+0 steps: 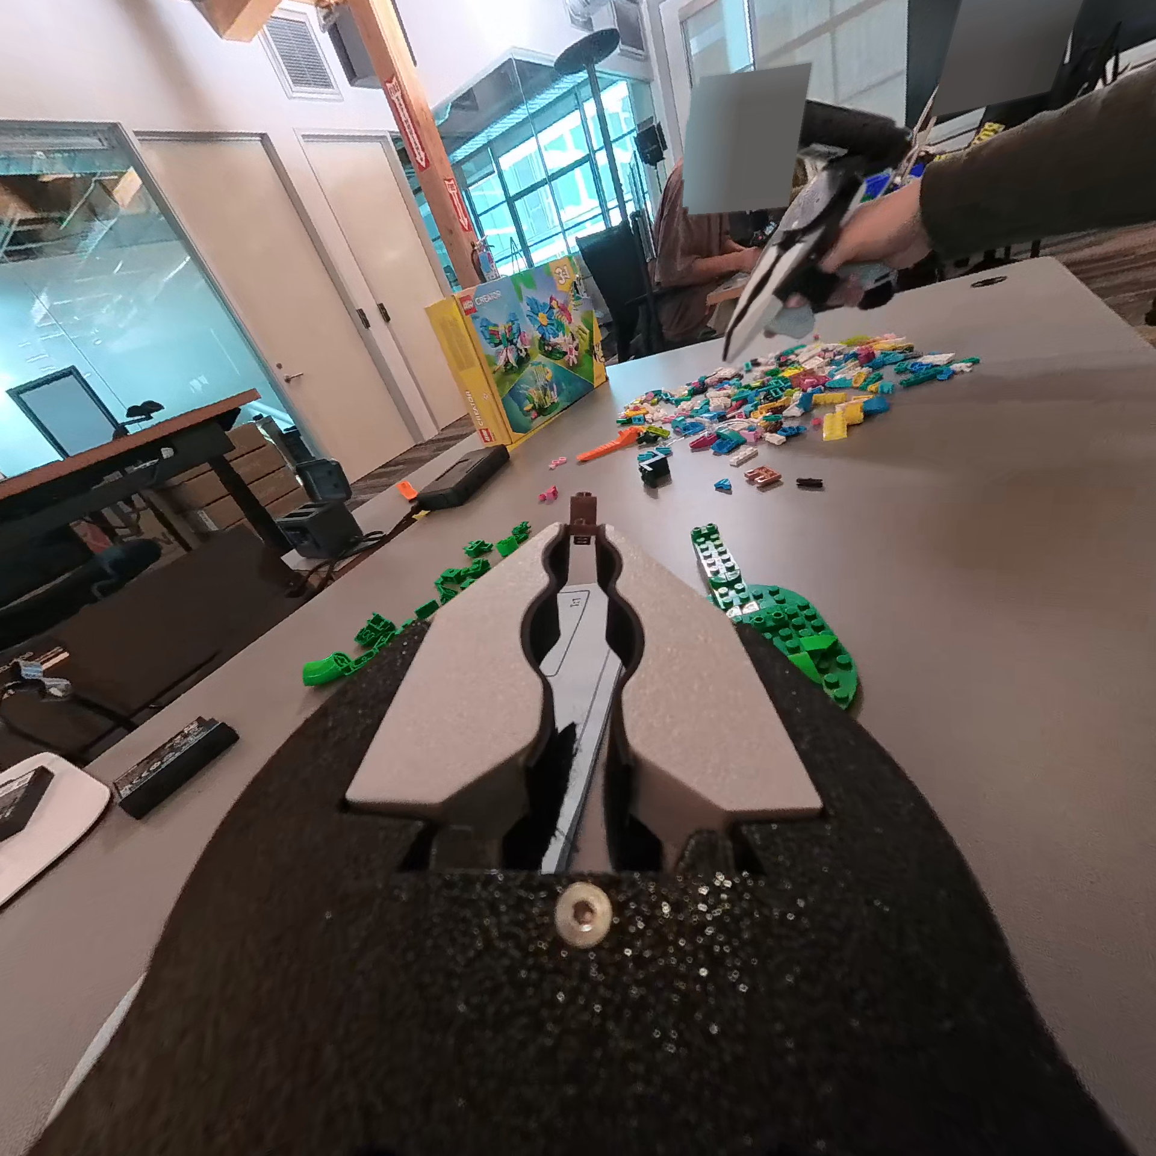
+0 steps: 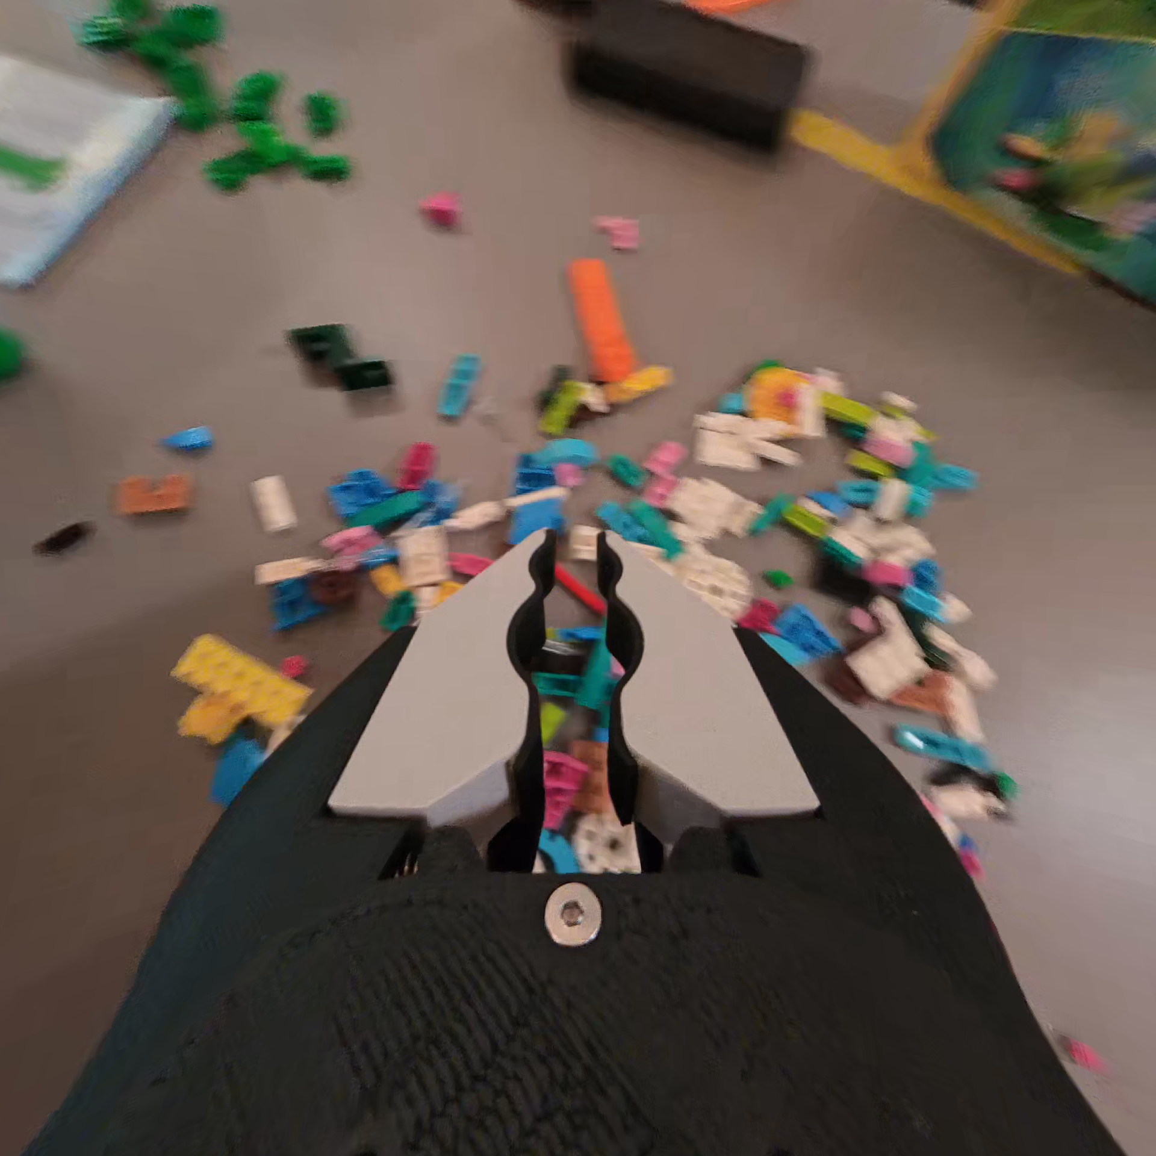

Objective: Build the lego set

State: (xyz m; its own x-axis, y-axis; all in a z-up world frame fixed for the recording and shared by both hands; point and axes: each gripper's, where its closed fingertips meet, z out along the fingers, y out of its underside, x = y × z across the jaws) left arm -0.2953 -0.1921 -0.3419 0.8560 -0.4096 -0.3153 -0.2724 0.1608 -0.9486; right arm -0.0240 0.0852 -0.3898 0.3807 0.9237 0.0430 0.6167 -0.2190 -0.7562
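My left gripper (image 1: 585, 532) is shut on a small brown Lego piece (image 1: 584, 510) that sticks out past its tips, held above the table. A green plate assembly (image 1: 789, 628) with a dark green strip (image 1: 718, 563) lies just right of it. My right gripper (image 2: 575, 543) has a narrow gap between its jaws and holds nothing; it hovers over the pile of mixed coloured pieces (image 2: 700, 519). In the left wrist view the right gripper (image 1: 741, 341) hangs above the same pile (image 1: 782, 400), held by a hand. The right wrist view is blurred.
Loose green pieces (image 1: 450, 582) lie left of my left gripper. An orange brick separator (image 1: 610, 447), a black box (image 1: 463, 481) and the yellow Lego box (image 1: 532, 350) sit at the table's far side. An instruction booklet (image 2: 62, 162) lies near the green pieces (image 2: 263, 144). The left gripper's tips are roughly 40 cm from the right gripper's.
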